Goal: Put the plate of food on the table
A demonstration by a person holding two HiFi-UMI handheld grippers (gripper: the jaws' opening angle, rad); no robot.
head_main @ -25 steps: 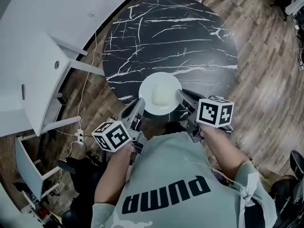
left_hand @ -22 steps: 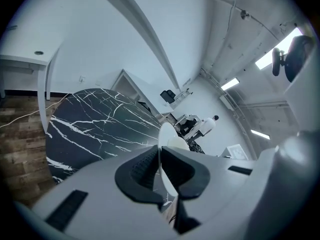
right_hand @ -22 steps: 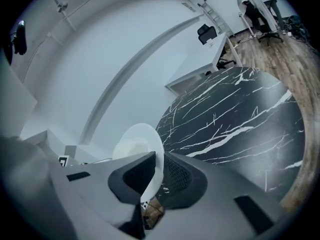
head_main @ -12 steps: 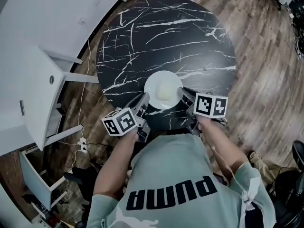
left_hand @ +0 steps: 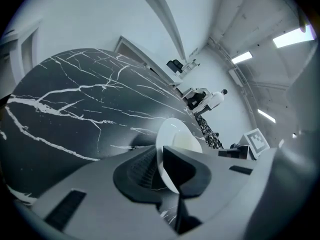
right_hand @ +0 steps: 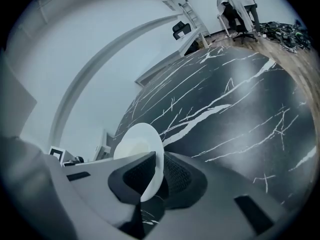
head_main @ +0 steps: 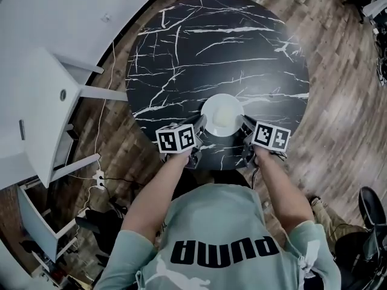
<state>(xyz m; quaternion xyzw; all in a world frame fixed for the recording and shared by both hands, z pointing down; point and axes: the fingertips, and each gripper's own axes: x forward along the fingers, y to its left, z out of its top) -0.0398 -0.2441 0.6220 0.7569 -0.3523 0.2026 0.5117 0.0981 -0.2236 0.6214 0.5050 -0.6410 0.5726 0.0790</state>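
Observation:
A white plate (head_main: 222, 115) with a pale lump of food in its middle is over the near part of the round black marble table (head_main: 211, 47). My left gripper (head_main: 200, 124) is shut on the plate's left rim, and my right gripper (head_main: 245, 124) is shut on its right rim. In the left gripper view the plate (left_hand: 176, 141) stands edge-on between the dark jaw pads of the left gripper (left_hand: 161, 168). The right gripper view shows the plate (right_hand: 139, 149) pinched the same way in the right gripper (right_hand: 156, 176). Whether the plate touches the tabletop I cannot tell.
A white curved counter (head_main: 54, 35) runs along the left of the table, with a cable and power strip (head_main: 100, 177) on the wooden floor (head_main: 338, 113) below it. An office chair base (head_main: 373, 213) shows at the lower right. Most of the tabletop beyond the plate is bare marble.
Both grippers have carried the plate forward, from just past the table's near edge to further in over the marble. The person has stepped closer to the table.

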